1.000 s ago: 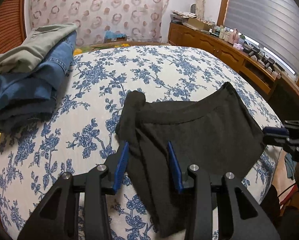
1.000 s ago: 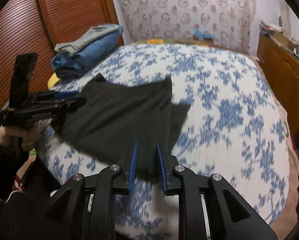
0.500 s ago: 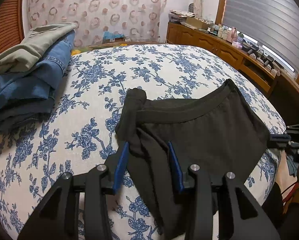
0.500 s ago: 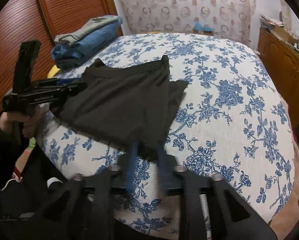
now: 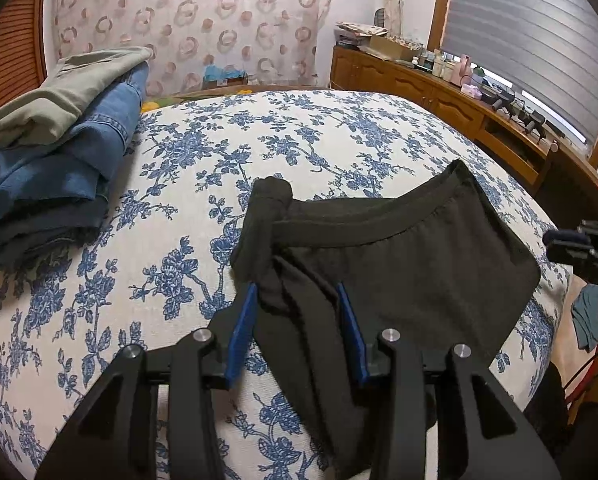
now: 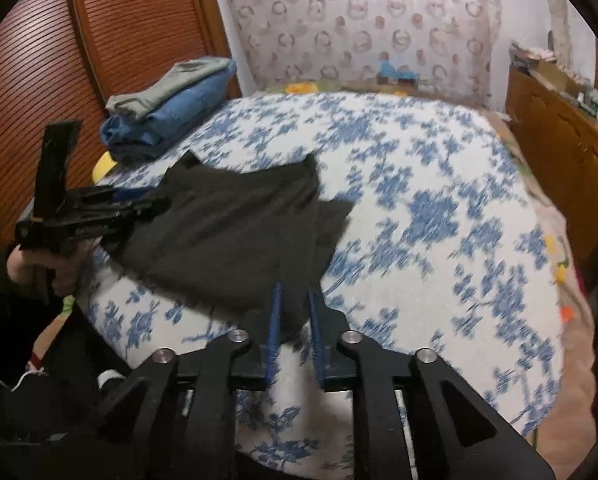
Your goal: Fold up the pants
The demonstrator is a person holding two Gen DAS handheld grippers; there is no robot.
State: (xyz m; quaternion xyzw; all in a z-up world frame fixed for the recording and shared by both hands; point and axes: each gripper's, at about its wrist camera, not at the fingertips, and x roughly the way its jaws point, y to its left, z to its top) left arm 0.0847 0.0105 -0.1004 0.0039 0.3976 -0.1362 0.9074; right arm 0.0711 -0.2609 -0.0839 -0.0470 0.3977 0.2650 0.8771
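One pair of black pants lies on the bed near its front edge, waistband toward the far side. Two grippers work it. Left gripper: blue pads apart, a bunched ridge of the pants' cloth between them; whether the pads press it I cannot tell. Right gripper: its jaws have just been opening from a near-closed pinch, a narrow gap now, with the pants' near corner between the pads, and the picture is too blurred to show a grip. One stack of three folded garments sits at the bed's far left corner, well apart from the pants. Only the right view shows the hand holding the left gripper, and the slatted wardrobe door. Only the left view shows the window blind over the long sideboard.
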